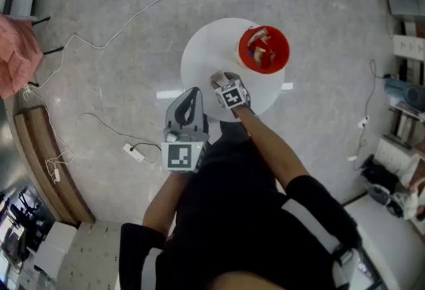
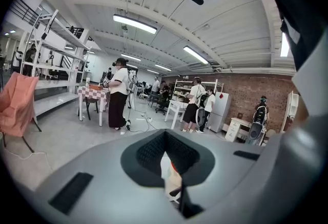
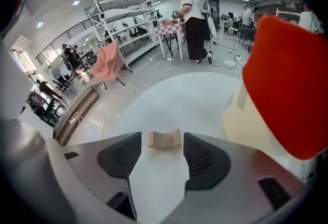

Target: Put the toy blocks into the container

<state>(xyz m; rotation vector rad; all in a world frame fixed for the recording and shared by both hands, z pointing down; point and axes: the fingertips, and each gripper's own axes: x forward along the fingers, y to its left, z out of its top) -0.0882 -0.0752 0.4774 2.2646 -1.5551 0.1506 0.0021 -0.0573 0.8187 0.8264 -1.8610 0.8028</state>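
Note:
A red container point(image 1: 275, 56) stands on the right part of a round white table point(image 1: 206, 50), with several toy blocks point(image 1: 259, 48) inside it. My right gripper point(image 1: 219, 77) is at the table's near side, left of the container. In the right gripper view a small wooden block point(image 3: 165, 139) lies flat on the table point(image 3: 184, 100) just past the open right gripper point(image 3: 161, 148), untouched by the pads. The red container point(image 3: 287, 84) looms at the right. My left gripper point(image 1: 189, 99) hangs off the table's near left edge, shut and empty; the left gripper point(image 2: 171, 166) faces the room.
Cables run across the grey floor, with a white power strip point(image 1: 135, 152) at the left. A pink cloth point(image 1: 16, 53) drapes a chair and a curved wooden bench point(image 1: 40, 156) lies at far left. People point(image 2: 119, 92) and shelving stand in the distance.

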